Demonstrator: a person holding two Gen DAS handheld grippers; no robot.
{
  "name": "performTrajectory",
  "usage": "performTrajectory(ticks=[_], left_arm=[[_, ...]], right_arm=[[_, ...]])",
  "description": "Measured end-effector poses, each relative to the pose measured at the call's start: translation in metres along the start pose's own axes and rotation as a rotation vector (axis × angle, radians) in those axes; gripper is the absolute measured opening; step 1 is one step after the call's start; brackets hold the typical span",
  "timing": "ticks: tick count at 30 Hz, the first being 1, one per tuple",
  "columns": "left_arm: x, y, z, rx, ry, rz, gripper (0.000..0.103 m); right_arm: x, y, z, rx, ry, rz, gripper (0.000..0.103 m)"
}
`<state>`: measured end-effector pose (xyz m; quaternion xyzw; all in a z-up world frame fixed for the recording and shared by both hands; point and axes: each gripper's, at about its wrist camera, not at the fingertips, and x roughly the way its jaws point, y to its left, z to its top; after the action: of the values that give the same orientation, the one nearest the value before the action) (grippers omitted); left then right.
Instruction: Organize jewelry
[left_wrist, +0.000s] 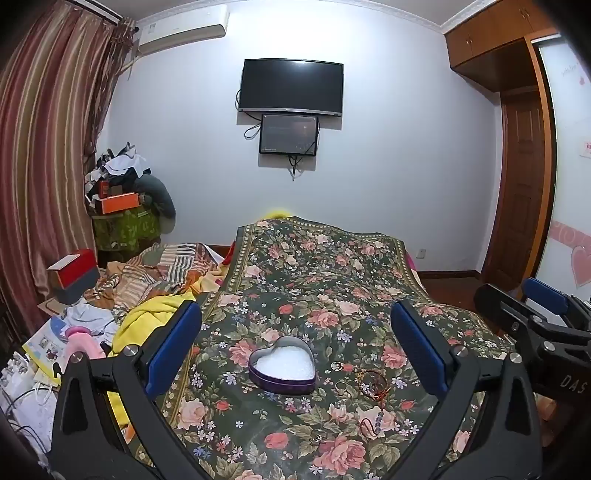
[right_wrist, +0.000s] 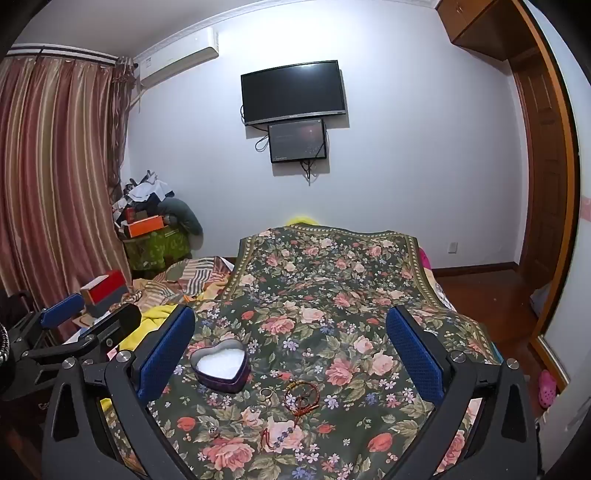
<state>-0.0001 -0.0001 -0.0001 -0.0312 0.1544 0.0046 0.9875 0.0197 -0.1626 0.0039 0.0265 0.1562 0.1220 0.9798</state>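
A purple heart-shaped tin (left_wrist: 282, 365) (right_wrist: 221, 363) with white padding stands open on the floral cloth (left_wrist: 332, 280) (right_wrist: 325, 280). To its right lie a red woven bracelet (left_wrist: 373, 384) (right_wrist: 301, 397), a ring (left_wrist: 340, 386) (right_wrist: 266, 393), a small round pendant (left_wrist: 337, 366), a beaded bracelet (left_wrist: 373, 424) (right_wrist: 284, 435) and a small metal charm (left_wrist: 317, 439) (right_wrist: 213, 431). My left gripper (left_wrist: 295, 308) (right_wrist: 92, 314) hovers open above the tin, holding nothing. My right gripper (right_wrist: 290, 321) (left_wrist: 513, 295) is open above the jewelry, also holding nothing.
Left of the cloth lie crumpled bedding (left_wrist: 159, 273), a yellow cloth (left_wrist: 147, 317), a red and grey box (left_wrist: 74, 273) and papers. A pile of boxes and clothes (left_wrist: 125, 192) stands by the striped curtain. Wooden floor (right_wrist: 491, 295) and a wardrobe are on the right.
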Motion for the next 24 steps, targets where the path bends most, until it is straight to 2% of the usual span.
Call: performTrajectory(ticks=[11, 13, 24], left_arm=[[0.0006, 0.0001, 0.0001, -0.002, 0.006, -0.004, 0.103], [0.0035, -0.0055, -0.0083, 0.002, 0.006, -0.003, 0.103], [0.0039, -0.002, -0.0033, 0.002, 0.004, 0.0, 0.103]], right_arm=[[0.0012, -0.0015, -0.0003, 0.001, -0.004, -0.001, 0.103], [0.0, -0.0028, -0.0007, 0.0, -0.006, -0.002, 0.103], [0.0008, -0.0024, 0.0007, 0.005, -0.007, 0.0, 0.103]])
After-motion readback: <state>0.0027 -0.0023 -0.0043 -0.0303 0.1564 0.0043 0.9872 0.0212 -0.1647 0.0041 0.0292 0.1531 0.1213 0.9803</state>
